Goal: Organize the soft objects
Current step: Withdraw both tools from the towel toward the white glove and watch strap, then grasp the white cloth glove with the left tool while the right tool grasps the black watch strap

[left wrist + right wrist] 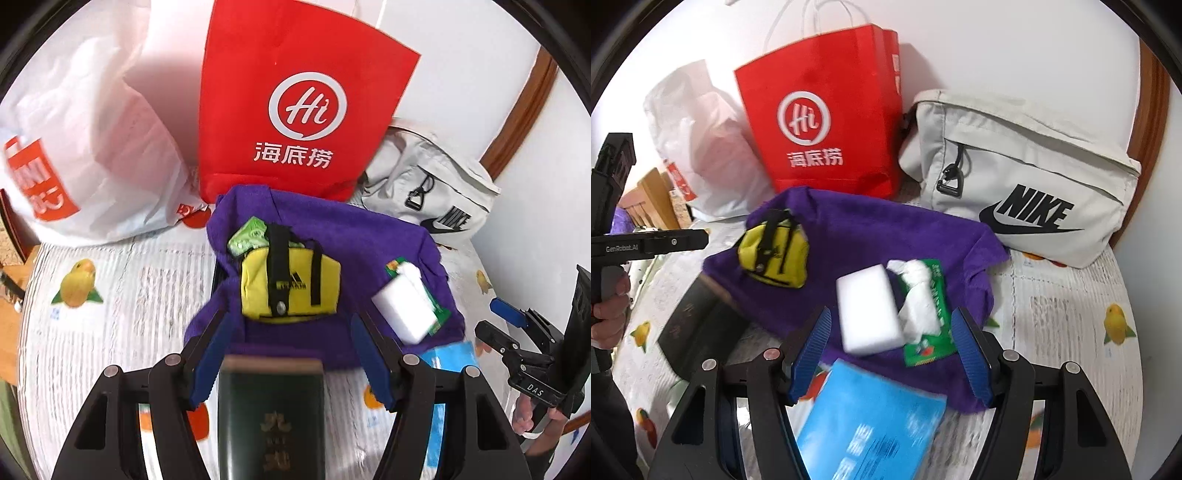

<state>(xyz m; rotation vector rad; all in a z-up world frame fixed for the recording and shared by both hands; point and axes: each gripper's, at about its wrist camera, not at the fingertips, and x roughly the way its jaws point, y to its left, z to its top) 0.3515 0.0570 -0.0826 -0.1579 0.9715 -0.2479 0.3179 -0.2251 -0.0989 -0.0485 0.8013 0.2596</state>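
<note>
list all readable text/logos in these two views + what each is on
"Hi" and "海底捞": red paper bag
"NIKE" with swoosh: grey bag
"GenRobot.AI": left gripper body
"DAS": right gripper body
Partial "NI" on an orange patch: white plastic bag, rest cut off
Unreadable: gold characters on dark green book; print on blue packet, green tissue pack, yellow pouch

Bags [827, 122] wall off far side — bedspread [1067, 314] right of towel [871, 229] free.

purple cloth [857, 236] | yellow-black pouch [774, 254] | white sponge [868, 310] | red bag [827, 110]
</note>
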